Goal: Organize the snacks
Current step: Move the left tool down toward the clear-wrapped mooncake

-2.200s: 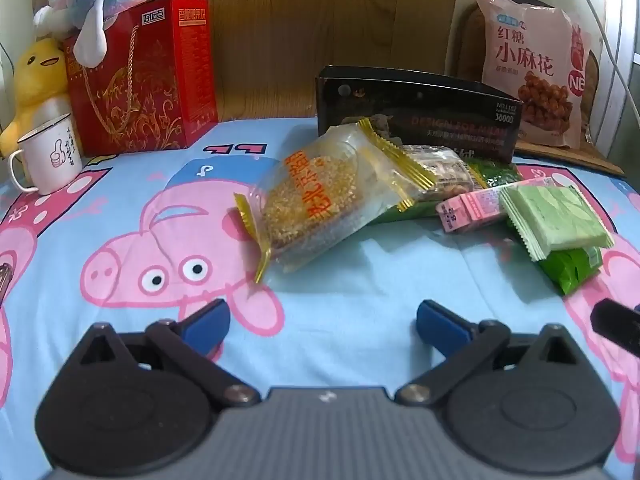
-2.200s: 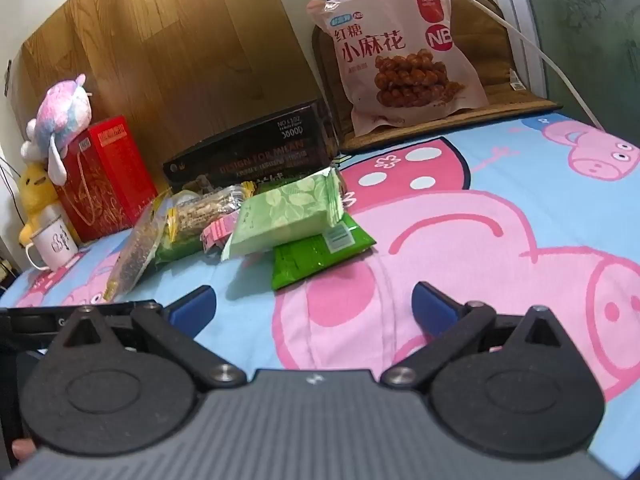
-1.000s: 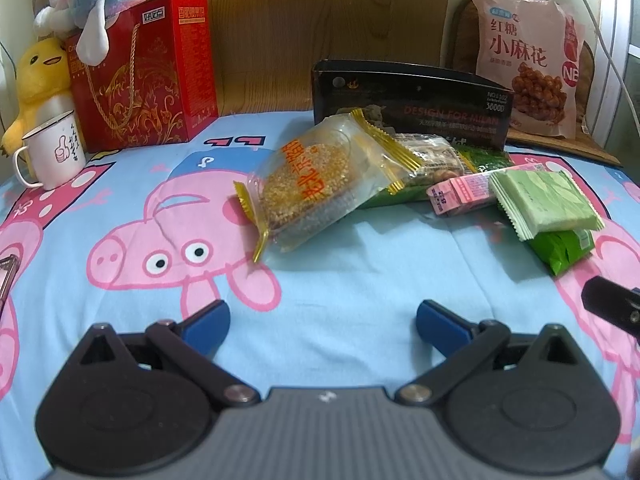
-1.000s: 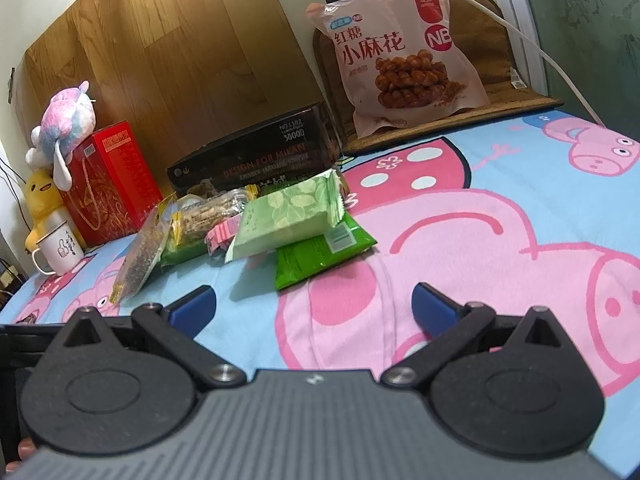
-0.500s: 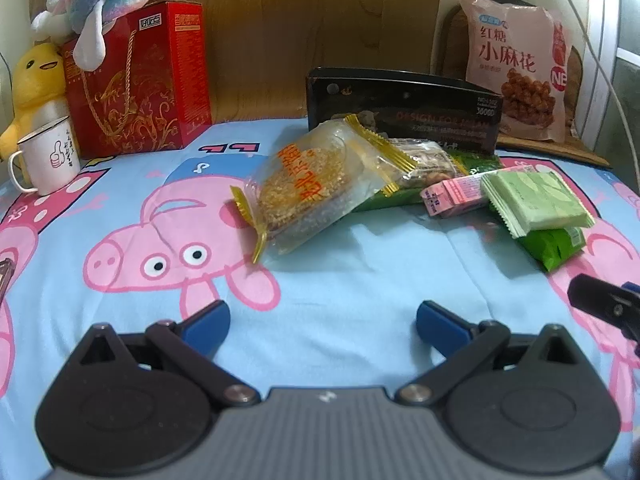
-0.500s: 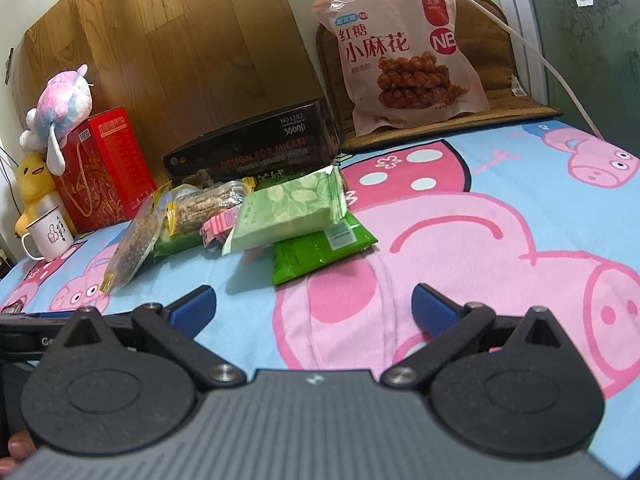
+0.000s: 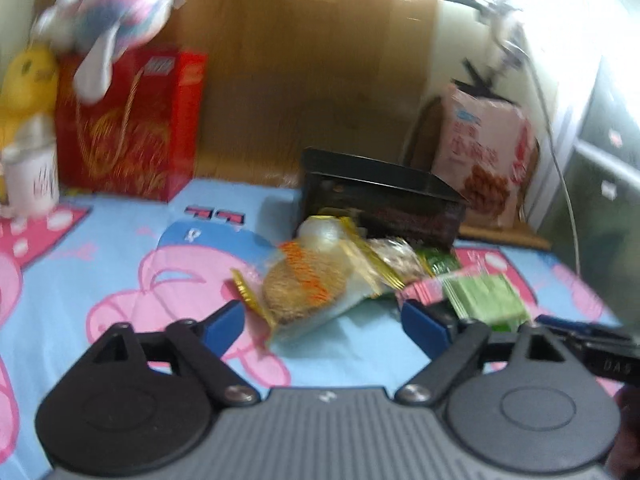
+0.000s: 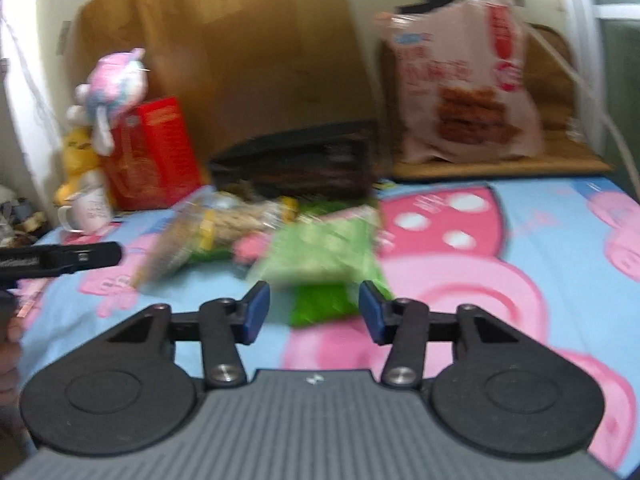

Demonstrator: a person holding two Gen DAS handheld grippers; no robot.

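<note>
A pile of snack packets lies on the Peppa Pig cloth in front of a black box (image 7: 384, 196). A clear packet with a yellow-brown cake (image 7: 308, 284) is at the pile's left, a pink bar (image 7: 424, 290) and a pale green packet (image 7: 484, 296) at its right. My left gripper (image 7: 322, 326) is open and empty, just short of the cake packet. My right gripper (image 8: 312, 312) is open and empty, its blue pads either side of the near end of the pale green packet (image 8: 320, 256) and the dark green packet (image 8: 320, 304) under it. Both views are blurred.
A red gift box (image 7: 132, 124) with plush toys and a white mug (image 7: 34, 180) stand at the back left. A large pink snack bag (image 8: 464, 84) leans at the back right on a wooden stand. A wooden board (image 7: 300, 60) backs the scene.
Both grippers have moved forward toward the pile and tilted, blurring the views. The right gripper's jaws have narrowed and now flank the green packets. The left stays wide open.
</note>
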